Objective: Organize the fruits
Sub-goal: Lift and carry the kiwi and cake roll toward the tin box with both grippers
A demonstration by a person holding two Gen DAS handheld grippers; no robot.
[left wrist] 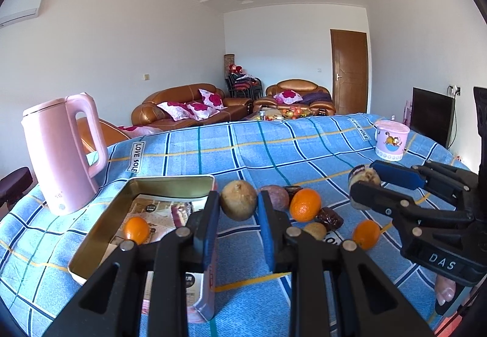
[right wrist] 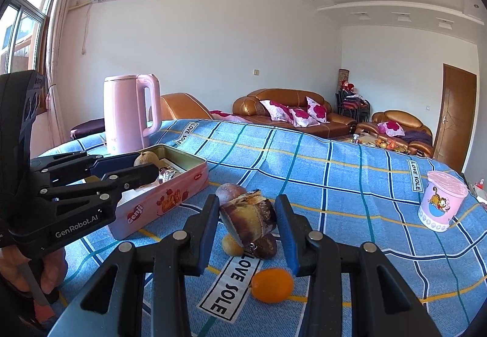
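Note:
My left gripper (left wrist: 239, 210) is shut on a brown-green round fruit (left wrist: 238, 200) and holds it beside the right rim of the pink tin box (left wrist: 100, 230), which holds a small orange fruit (left wrist: 137, 229). My right gripper (right wrist: 248, 222) is shut on a brown wrapped piece (right wrist: 248, 219), held above the cloth; it also shows in the left wrist view (left wrist: 365, 177). Loose on the cloth are a mandarin (left wrist: 305, 204), a purple fruit (left wrist: 275, 197), dark dates (left wrist: 328, 218), a small tan fruit (left wrist: 315, 230) and another small orange fruit (left wrist: 366, 234).
A pink kettle (left wrist: 61, 154) stands left behind the tin. A pink cartoon cup (left wrist: 391, 139) stands far right. The table wears a blue checked cloth (left wrist: 243, 148). Sofas and a door lie beyond.

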